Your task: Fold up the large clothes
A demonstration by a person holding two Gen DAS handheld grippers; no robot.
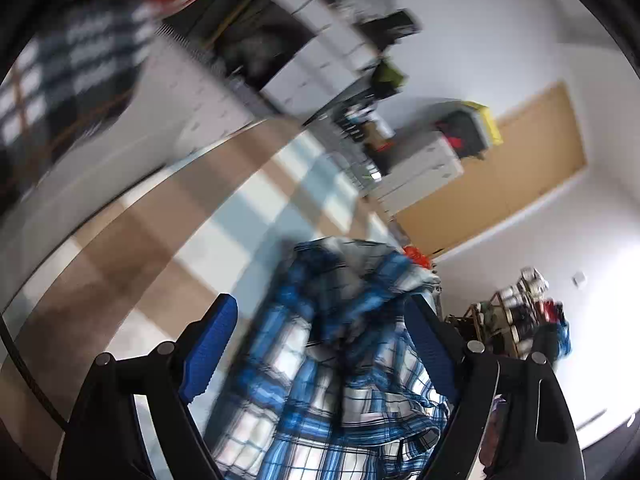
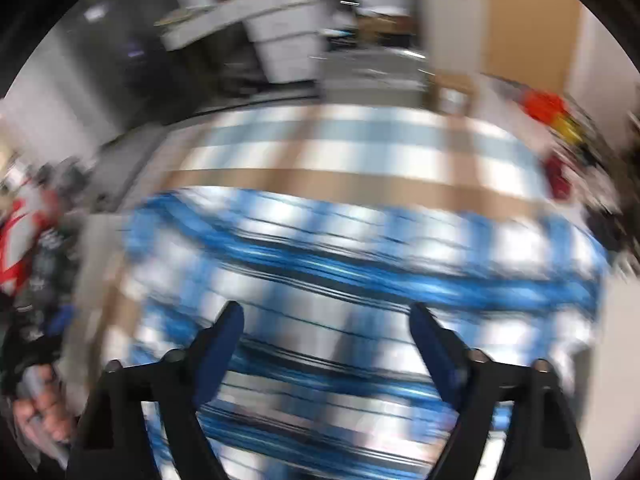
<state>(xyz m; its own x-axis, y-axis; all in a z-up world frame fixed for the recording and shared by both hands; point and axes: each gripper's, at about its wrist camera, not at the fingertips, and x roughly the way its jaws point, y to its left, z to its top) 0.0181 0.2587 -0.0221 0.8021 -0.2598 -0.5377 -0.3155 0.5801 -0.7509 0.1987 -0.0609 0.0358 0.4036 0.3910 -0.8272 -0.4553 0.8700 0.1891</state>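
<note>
Left wrist view puts your left gripper over the blue plaid shirt, with both blue-padded fingers spread wide. The shirt lies crumpled in a heap on the checked tablecloth, and most of its bulk sits in the gap between your two fingers, running from the bottom edge of the view up past the fingertips. The left pad stands clear of the cloth, with bare tablecloth showing beside it. The right pad runs close along the shirt's edge, and whether it touches the fabric you cannot tell from this angle. Nothing is pinched: the jaws are apart and the cloth lies loose between them.

Right wrist view is heavily smeared by motion, but your right gripper is plainly spread as well, its two fingers wide apart. Here the blue plaid shirt fills the middle of the view as a broad band, spread across the table below and ahead of the fingertips. It passes under the gap between the fingers and reaches well out to either side of them. No fold of it is caught by either pad. Beyond the shirt, the tan, white and pale blue squares of the tablecloth show at the table's far side. At the lower left edge, a hand is in view, too blurred to tell more.
</note>
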